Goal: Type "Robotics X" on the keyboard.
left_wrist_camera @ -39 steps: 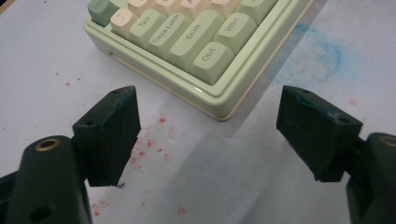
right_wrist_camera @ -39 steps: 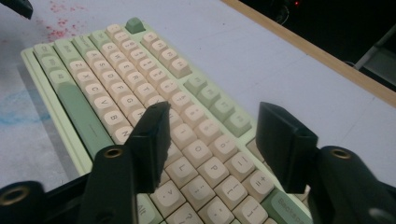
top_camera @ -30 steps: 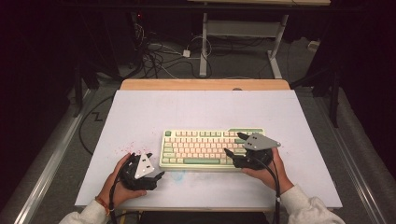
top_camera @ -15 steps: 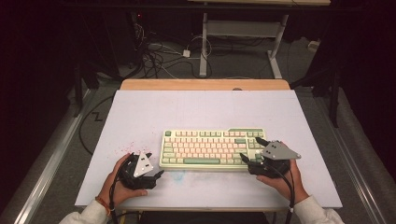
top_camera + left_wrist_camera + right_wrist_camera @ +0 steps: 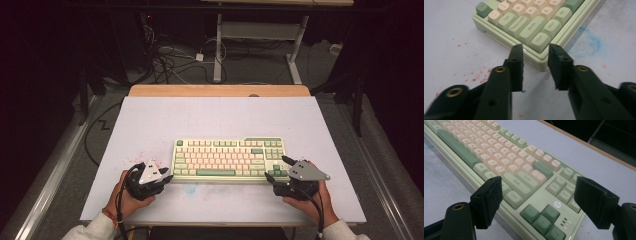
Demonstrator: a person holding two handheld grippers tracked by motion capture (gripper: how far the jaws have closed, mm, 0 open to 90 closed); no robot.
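A lab: cables point(image 5: 170, 62) tangle on the floor behind a bare worktable point(image 5: 220, 120).

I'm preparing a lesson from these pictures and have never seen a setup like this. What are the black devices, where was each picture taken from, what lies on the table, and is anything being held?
A person sits at a table, holding a hand-operated two-jaw gripper in each hand. The high view looks down from above: the left gripper sits at the near left corner of a green and cream keyboard, the right gripper at its near right corner. The other two pictures come from cameras riding on the grippers, looking along their black jaws. The left gripper's jaws have just been closing; they stand apart before the keyboard's Ctrl corner without touching it. The right gripper's jaws are wide open around the arrow-key corner. Nothing is held. The table also has red specks and a blue smudge.
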